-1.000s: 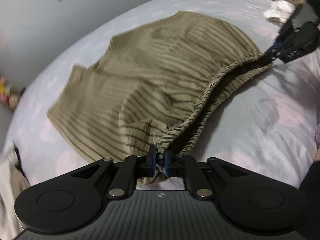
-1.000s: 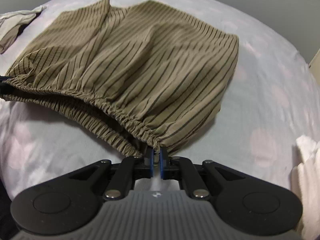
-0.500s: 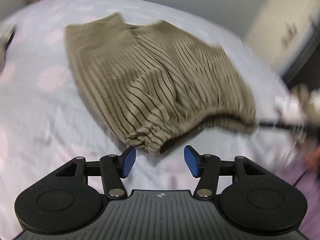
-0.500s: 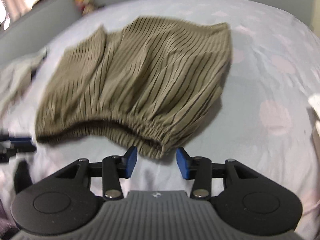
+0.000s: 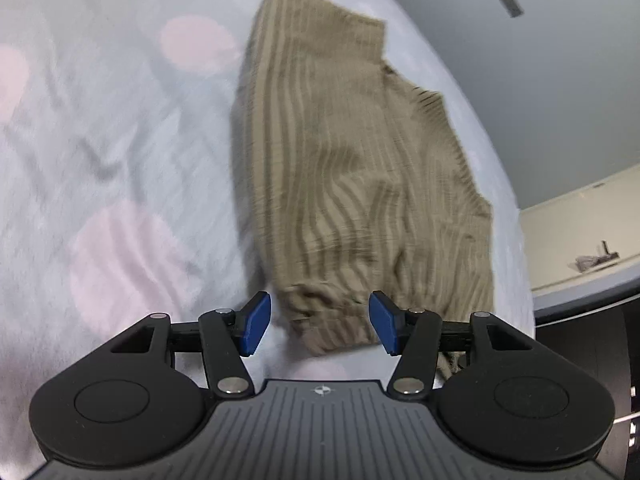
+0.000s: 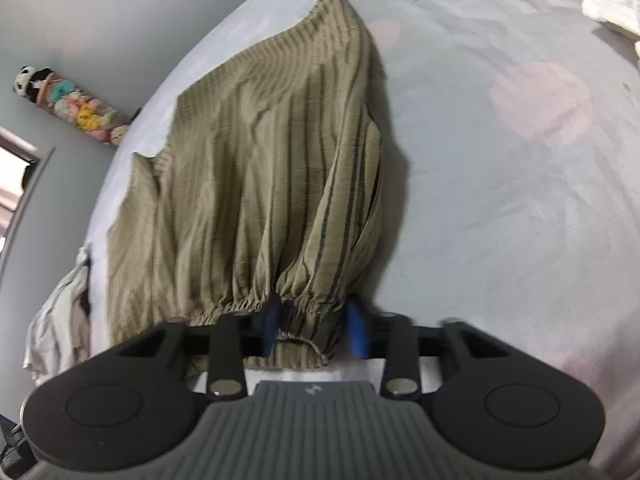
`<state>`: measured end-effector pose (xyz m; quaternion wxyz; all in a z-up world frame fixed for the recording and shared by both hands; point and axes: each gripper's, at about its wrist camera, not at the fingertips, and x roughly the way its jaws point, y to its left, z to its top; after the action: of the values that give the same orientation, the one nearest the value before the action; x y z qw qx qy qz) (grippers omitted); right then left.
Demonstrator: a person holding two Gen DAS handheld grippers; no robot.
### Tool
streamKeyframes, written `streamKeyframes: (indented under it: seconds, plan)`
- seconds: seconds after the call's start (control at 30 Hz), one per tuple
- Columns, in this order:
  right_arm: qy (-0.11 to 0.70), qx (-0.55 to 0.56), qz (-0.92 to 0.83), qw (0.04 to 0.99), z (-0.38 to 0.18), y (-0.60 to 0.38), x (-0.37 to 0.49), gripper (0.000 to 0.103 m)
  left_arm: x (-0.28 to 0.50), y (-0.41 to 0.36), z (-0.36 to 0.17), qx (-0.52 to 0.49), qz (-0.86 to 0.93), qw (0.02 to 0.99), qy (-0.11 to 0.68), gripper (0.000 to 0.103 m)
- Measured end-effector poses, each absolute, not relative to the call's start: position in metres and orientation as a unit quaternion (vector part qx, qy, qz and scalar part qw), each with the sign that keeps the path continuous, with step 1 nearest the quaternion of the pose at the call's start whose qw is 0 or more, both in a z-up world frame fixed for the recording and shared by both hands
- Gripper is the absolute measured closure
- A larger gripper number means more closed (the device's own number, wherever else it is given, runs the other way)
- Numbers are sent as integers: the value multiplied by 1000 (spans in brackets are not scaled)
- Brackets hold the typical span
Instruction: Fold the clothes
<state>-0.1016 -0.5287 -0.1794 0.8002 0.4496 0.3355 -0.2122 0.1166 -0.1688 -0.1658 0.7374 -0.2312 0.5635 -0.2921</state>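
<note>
Olive striped shorts (image 5: 352, 152) lie flat on the pale bedsheet (image 5: 100, 140), with the elastic waistband toward both cameras. My left gripper (image 5: 320, 326) is open, its blue pads (image 5: 256, 322) either side of the waistband's left corner, not closed on it. In the right wrist view the shorts (image 6: 260, 184) stretch away from me. My right gripper (image 6: 316, 326) is open with the waistband's right corner lying between its blue pads (image 6: 358, 330). The view is blurred, so contact is unclear.
The sheet (image 6: 520, 200) is grey with pink dots. A crumpled light garment (image 6: 60, 312) lies left of the shorts. A white cloth (image 6: 612, 0) sits at the far right. A row of plush toys (image 6: 68, 104) lines the wall. A cream cabinet (image 5: 584, 232) stands beside the bed.
Both grippers held the waistband shut a second ago, then opened and dropped the shorts on the bed. Both have since swung round and come close over the waistband's corners.
</note>
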Motion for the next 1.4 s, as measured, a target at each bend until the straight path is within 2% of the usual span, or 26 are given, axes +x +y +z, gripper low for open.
streamKeyframes:
  seconds: [0.1, 0.17, 0.4, 0.5, 0.63, 0.7, 0.77, 0.87, 1.0, 1.17, 1.4]
  plan:
    - [336, 439, -225, 802, -176, -526, -104, 92, 117, -170, -175, -239, -286, 729, 574, 51]
    - [340, 427, -248, 800, -171, -524, -109, 93, 116, -169, -177, -245, -284, 726, 576, 51]
    - [350, 417, -270, 795, -170, -524, -111, 94, 116, -173, -175, -276, -290, 721, 566, 50]
    - [349, 420, -267, 794, -172, -524, -109, 93, 120, -184, -174, -279, -288, 715, 572, 41]
    - [349, 421, -268, 794, -174, -525, -107, 93, 126, -203, -176, -269, -284, 710, 585, 41]
    - [349, 417, -268, 795, -174, -523, -106, 93, 125, -214, -178, -254, -286, 716, 584, 47]
    - [350, 416, -268, 796, -174, -523, -106, 93, 121, -223, -175, -225, -294, 730, 574, 80]
    - [345, 422, -263, 796, -174, -524, -111, 93, 117, -227, -171, -188, -296, 746, 566, 91]
    - [333, 427, -254, 802, -166, -522, -116, 93, 111, -210, -147, -183, -308, 760, 542, 93]
    - [325, 409, -234, 820, -129, -494, -121, 94, 91, -178, -102, -164, -317, 783, 509, 93]
    - [362, 339, -229, 838, -112, -444, -146, 94, 54, -149, -98, -125, -309, 784, 524, 94]
